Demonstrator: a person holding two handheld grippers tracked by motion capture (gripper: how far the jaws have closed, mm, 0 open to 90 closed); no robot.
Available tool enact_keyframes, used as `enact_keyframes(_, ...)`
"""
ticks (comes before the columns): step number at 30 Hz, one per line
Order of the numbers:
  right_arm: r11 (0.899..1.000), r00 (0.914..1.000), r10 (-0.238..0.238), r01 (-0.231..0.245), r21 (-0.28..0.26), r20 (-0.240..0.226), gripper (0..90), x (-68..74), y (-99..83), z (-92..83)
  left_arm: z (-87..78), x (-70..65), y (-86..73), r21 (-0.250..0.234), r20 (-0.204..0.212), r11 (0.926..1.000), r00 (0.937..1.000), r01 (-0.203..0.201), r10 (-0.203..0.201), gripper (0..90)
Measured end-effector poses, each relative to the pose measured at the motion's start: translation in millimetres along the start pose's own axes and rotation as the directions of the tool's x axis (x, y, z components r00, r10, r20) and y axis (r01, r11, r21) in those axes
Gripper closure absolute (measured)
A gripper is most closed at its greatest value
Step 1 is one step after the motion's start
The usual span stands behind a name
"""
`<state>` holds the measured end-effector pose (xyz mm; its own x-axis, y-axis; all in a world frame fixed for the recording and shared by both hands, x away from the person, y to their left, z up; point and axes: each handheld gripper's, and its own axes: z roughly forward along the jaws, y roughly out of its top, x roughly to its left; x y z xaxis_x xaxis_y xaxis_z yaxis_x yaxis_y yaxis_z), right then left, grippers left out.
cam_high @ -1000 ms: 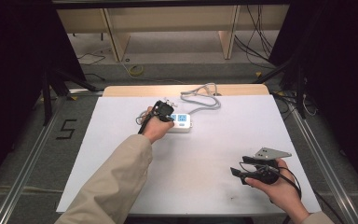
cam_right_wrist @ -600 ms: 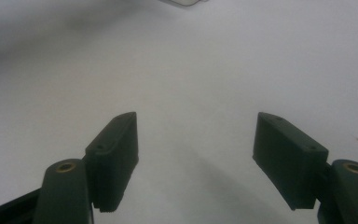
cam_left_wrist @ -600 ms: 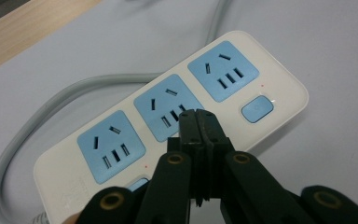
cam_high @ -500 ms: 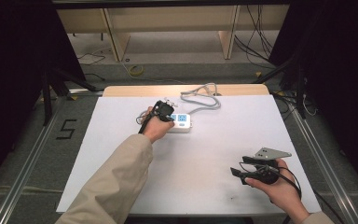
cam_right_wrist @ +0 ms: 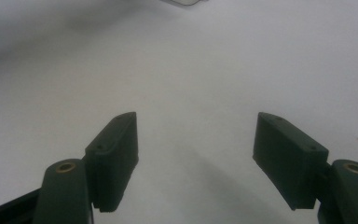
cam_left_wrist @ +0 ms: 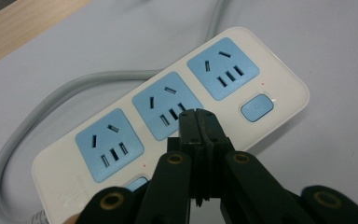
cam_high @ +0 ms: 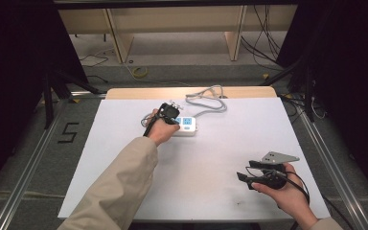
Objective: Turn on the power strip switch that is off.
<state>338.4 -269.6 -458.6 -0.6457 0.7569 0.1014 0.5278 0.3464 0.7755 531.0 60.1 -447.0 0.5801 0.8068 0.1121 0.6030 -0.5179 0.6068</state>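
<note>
Power strip (cam_left_wrist: 168,112) at frame centre sits under my left gripper (cam_left_wrist: 198,116), jaws together, poised to press its switch (cam_left_wrist: 257,107); my right gripper (cam_right_wrist: 196,154) idles, jaws apart.

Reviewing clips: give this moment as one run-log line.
left gripper: shut, tips over power strip | right gripper: open, empty, above table
</note>
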Motion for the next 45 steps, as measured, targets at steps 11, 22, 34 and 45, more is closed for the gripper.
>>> enact_keyframes(11, 1.0, 1.0, -0.002, 0.002, -0.003, 0.001, 31.3, 0.3, 0.2, 0.0, 1.0, -0.8, 1.4, 0.016, -0.004, 0.9997, 0.9998, -0.017, 0.017, 90.0)
enact_keyframes(22, 1.0, 1.0, -0.008, 0.008, -0.006, -0.001, 31.4, 1.0, 0.7, -0.1, 2.2, 0.2, 3.9, 0.038, 0.001, 0.9993, 1.0, -0.006, 0.006, 90.0)
enact_keyframes(34, 1.0, 1.0, -0.008, 0.008, -0.004, 0.0, 31.3, 1.9, 1.0, -0.2, 3.1, -1.2, 5.5, 0.051, -0.009, 0.9987, 1.0, 0.003, -0.002, 90.0)
enact_keyframes(45, 1.0, 1.0, -0.008, 0.008, -0.002, 0.0, 31.3, 1.6, 0.7, -0.2, 3.8, -3.1, 5.6, 0.078, -0.064, 0.9948, 0.9955, -0.065, 0.07, 90.0)
